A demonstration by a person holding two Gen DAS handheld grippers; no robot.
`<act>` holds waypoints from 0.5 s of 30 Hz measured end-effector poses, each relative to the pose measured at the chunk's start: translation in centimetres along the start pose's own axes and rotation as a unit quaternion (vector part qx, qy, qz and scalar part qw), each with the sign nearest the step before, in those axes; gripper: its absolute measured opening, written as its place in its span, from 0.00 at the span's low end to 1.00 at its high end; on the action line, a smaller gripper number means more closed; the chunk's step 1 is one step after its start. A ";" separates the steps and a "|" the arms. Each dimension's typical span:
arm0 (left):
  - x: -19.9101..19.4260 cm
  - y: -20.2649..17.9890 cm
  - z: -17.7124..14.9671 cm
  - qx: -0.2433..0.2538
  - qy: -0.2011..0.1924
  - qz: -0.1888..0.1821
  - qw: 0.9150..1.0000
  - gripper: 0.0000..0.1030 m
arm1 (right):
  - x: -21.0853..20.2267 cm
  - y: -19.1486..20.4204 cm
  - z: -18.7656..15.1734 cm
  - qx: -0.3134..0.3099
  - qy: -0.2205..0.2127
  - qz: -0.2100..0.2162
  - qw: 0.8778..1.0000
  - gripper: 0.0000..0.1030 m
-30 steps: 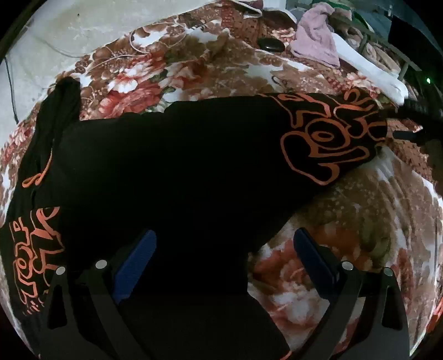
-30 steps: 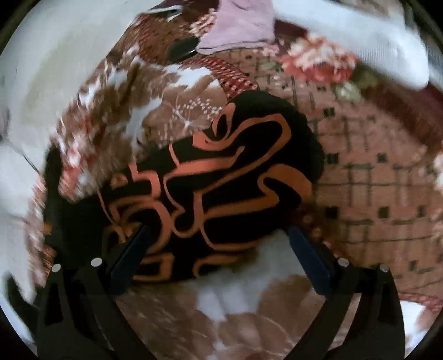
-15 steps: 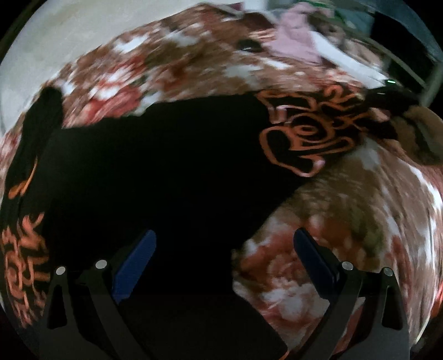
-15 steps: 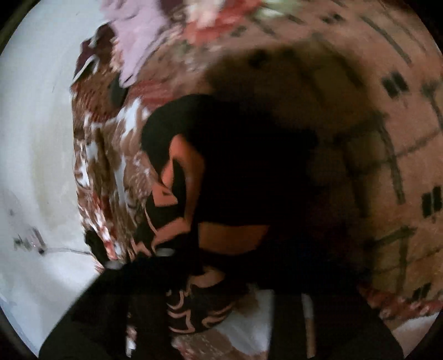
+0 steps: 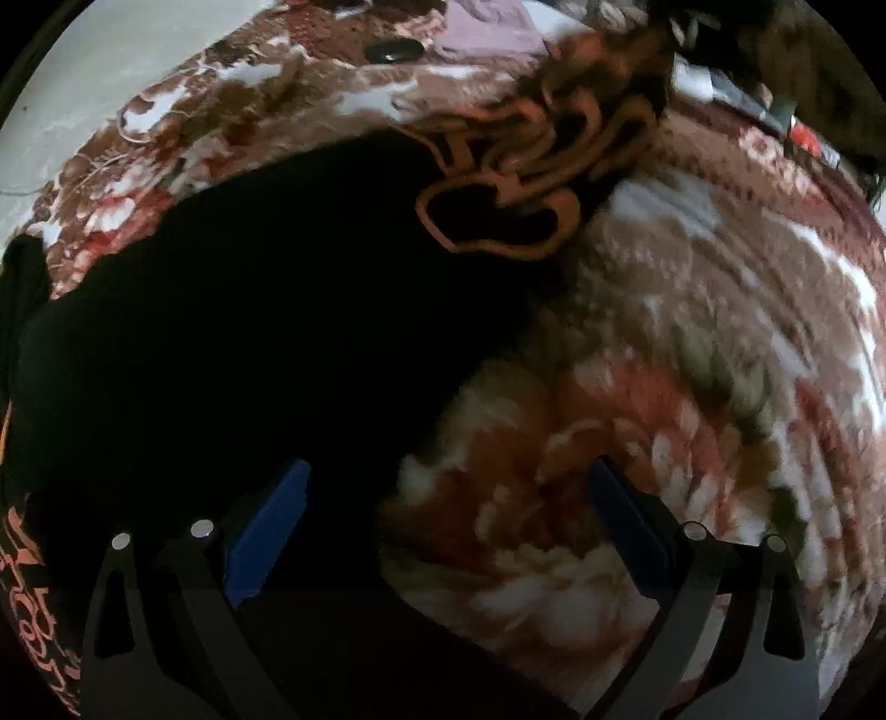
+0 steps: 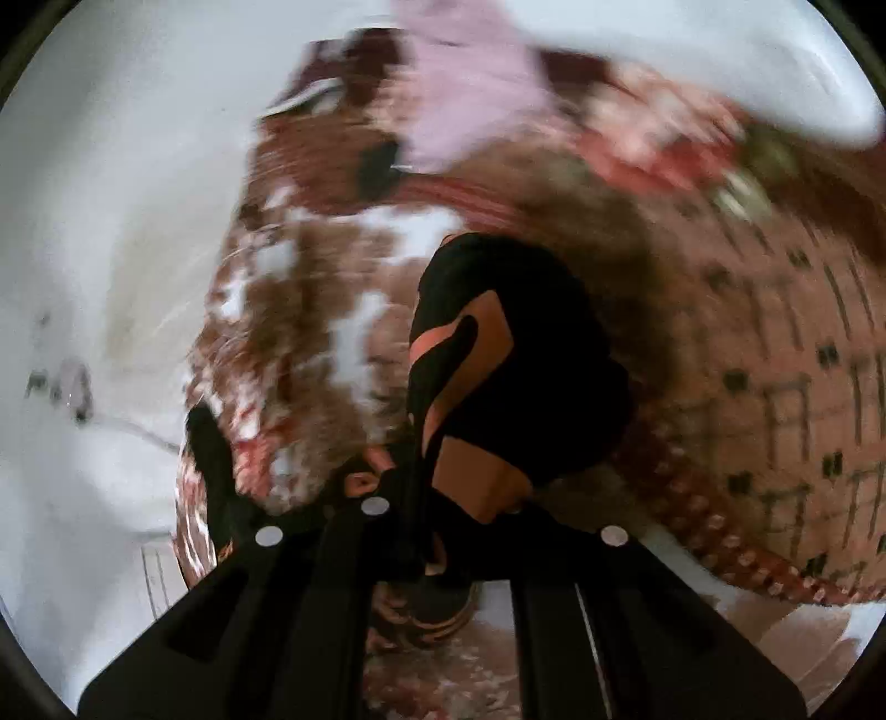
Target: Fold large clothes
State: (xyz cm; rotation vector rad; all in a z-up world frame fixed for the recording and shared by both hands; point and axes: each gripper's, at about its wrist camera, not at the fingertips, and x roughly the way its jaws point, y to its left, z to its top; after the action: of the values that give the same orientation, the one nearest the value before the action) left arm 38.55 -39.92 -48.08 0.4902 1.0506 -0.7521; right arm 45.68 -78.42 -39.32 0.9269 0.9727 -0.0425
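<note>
A large black garment (image 5: 266,332) with orange line print lies spread on a floral blanket (image 5: 692,387). My left gripper (image 5: 443,520) is open and empty, hovering low over the garment's near edge, blue pads (image 5: 271,520) wide apart. My right gripper (image 6: 443,526) is shut on the garment's printed sleeve end (image 6: 498,360) and holds it bunched up above the blanket. In the left wrist view that sleeve (image 5: 526,183) is pulled up at the far right.
A pink cloth (image 5: 487,33) and a small dark object (image 5: 393,51) lie at the far end of the blanket. A pale floor or wall (image 6: 111,221) borders the blanket on the left. White fabric (image 6: 720,61) lies at the back right.
My right gripper closed on the printed sleeve end and lifted it, bunching it. The left gripper stayed open and shifted slightly; its view rotated.
</note>
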 end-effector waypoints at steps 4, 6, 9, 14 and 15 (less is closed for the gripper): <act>0.9 -0.3 -0.5 -0.029 -0.003 0.008 1.000 0.95 | -1.1 6.0 -0.6 -0.051 -0.012 0.041 0.998 0.08; 1.2 -0.5 -0.5 -0.031 -0.004 0.018 0.999 0.95 | -1.4 9.6 -1.2 -0.083 -0.014 0.054 0.995 0.08; 1.3 -0.8 -0.7 -0.042 -0.011 0.029 0.999 0.95 | -1.5 15.0 -2.8 -0.125 -0.009 0.081 0.989 0.08; 0.9 -1.9 -1.4 -0.044 -0.023 0.052 0.997 0.95 | -0.7 24.7 -6.5 -0.176 0.008 0.141 0.974 0.07; 0.8 -2.0 -1.5 -0.044 -0.022 0.055 0.997 0.95 | -0.4 26.5 -7.4 -0.186 0.012 0.151 0.971 0.07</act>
State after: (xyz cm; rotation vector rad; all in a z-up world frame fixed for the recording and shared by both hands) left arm 36.43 -40.45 -49.44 0.4502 1.0022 -0.6143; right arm 51.45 -56.77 -23.39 0.7195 0.8153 0.3981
